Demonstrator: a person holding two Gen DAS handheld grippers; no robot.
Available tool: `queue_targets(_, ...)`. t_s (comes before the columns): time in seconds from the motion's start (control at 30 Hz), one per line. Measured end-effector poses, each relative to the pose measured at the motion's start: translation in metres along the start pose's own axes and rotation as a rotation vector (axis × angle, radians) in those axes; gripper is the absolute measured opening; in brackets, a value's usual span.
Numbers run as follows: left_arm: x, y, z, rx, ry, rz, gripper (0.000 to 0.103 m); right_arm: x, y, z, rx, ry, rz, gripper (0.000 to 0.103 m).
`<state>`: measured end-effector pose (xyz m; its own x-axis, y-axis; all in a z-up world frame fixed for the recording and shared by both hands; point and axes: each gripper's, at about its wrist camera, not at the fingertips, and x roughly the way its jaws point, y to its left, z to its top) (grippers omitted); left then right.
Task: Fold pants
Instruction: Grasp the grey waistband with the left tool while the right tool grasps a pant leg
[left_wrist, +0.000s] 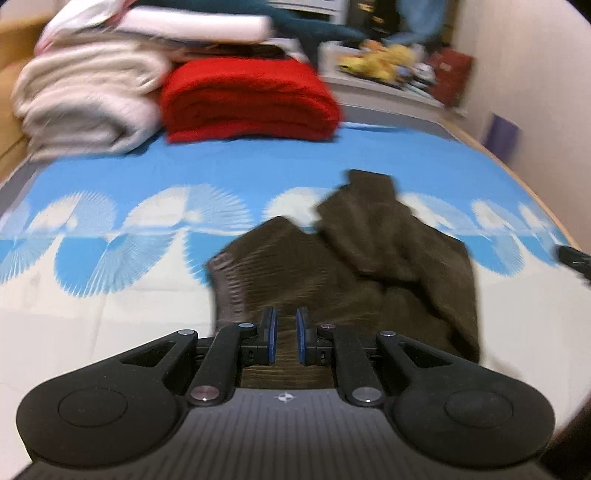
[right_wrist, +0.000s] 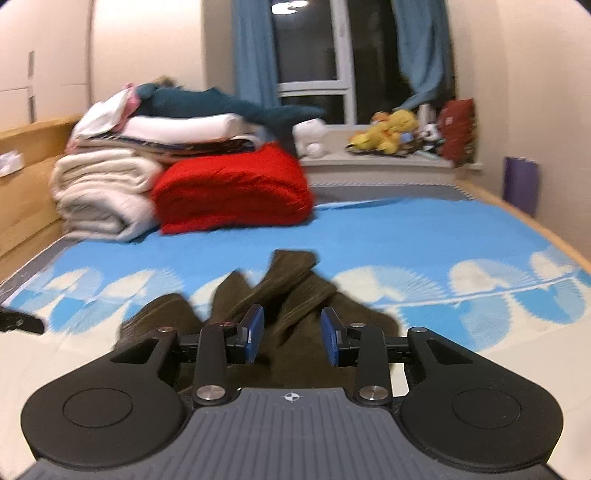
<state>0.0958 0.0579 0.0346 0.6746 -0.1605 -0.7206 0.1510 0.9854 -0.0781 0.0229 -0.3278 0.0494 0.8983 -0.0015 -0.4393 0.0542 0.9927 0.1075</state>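
The pants (left_wrist: 354, 266), dark brown and ribbed, are being shown crumpled in a loose heap on the blue-and-white patterned bed sheet (left_wrist: 129, 177), occupying the lower centre of both wrist views. In the left wrist view, the left gripper (left_wrist: 286, 334) is being held low over the near edge of the heap; its blue-padded fingers (left_wrist: 272, 334) are being kept nearly together, a narrow gap remaining, with brown cloth visible in that gap, though whether the cloth is being pinched cannot be told. In the right wrist view, the right gripper (right_wrist: 292, 334) is being held above the near part of the pants, its fingers (right_wrist: 255, 330) standing clearly apart and pressing on nothing. Both frames are being blurred by motion. At the upper left, a folded red blanket (right_wrist: 232, 192) is being seen beside a stack of cream blankets (right_wrist: 99, 195), with a dark teal plush toy (right_wrist: 207, 105) lying on top. Yellow soft toys (right_wrist: 388, 133) are being seen on the window ledge at upper right.
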Motion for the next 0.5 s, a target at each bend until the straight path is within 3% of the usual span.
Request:
queue_targets(0.03, 0.016, 0.012, -0.008, -0.041, 0.066, 0.024, 0.012, 0.006, -0.007, 0.004, 0.004, 0.009, -0.013, 0.036)
queue_targets(0.07, 0.038, 0.027, -0.015, -0.101, 0.220, 0.095, 0.012, 0.018, -0.018, 0.008, 0.018, 0.031, -0.019, 0.036)
queue_targets(0.1, 0.046, 0.037, -0.016, -0.154, 0.264, 0.122, 0.012, 0.025, -0.022, 0.008, 0.024, 0.047, -0.018, 0.037)
queue_targets(0.23, 0.052, 0.056, -0.003, -0.291, 0.206, 0.067, 0.012, 0.084, -0.033, 0.002, 0.019, 0.213, 0.007, 0.041)
queue_targets(0.4, 0.080, 0.080, -0.003, -0.376, 0.296, 0.111, 0.014, 0.150, -0.009, -0.021, -0.087, 0.376, 0.054, 0.058)
queue_targets(0.5, 0.098, 0.092, -0.011, -0.406, 0.328, 0.117, 0.029, 0.177, 0.011, -0.029, -0.175, 0.419, 0.058, 0.065)
